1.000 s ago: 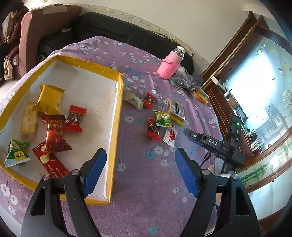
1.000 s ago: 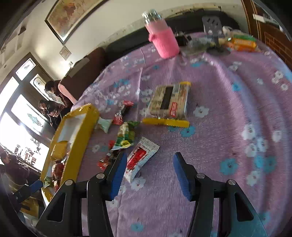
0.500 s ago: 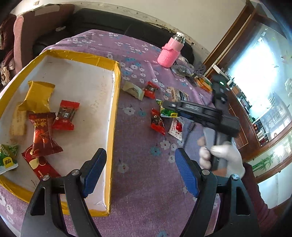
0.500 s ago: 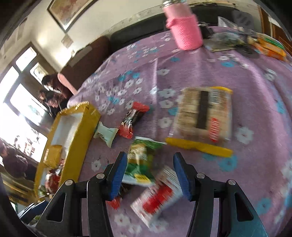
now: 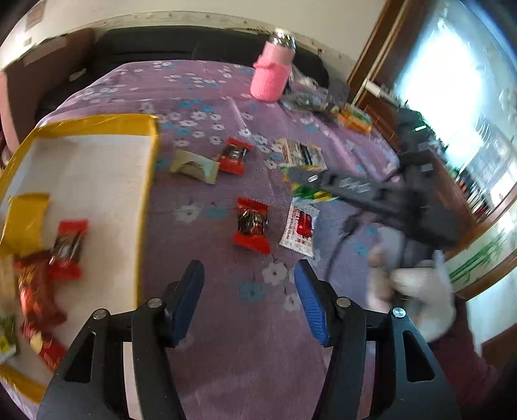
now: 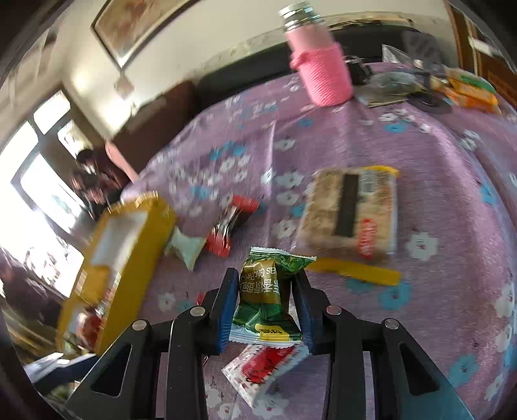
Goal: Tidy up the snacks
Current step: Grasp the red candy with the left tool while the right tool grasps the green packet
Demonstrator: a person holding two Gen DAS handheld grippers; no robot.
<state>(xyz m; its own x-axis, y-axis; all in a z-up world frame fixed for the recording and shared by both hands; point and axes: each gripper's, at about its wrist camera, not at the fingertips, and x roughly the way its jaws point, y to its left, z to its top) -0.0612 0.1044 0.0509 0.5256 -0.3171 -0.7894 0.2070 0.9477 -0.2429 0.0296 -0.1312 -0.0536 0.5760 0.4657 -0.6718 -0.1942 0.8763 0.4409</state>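
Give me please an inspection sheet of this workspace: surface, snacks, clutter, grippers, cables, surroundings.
Surface: purple flowered cloth.
Job's things: yellow-rimmed tray holds several snacks; more lie loose beside it, among them a red candy.
Clutter: pink bottle, odds behind it.
Grippers: left gripper open, empty, jaws just closing; right gripper has just closed on the green packet.
Cables: one dark cable under the right gripper.
Surroundings: dark sofa, window, blurred people far off.

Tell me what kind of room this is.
Most likely a home living room: a dark sofa runs along the wall behind a table under a purple flowered cloth, and a framed picture hangs above.
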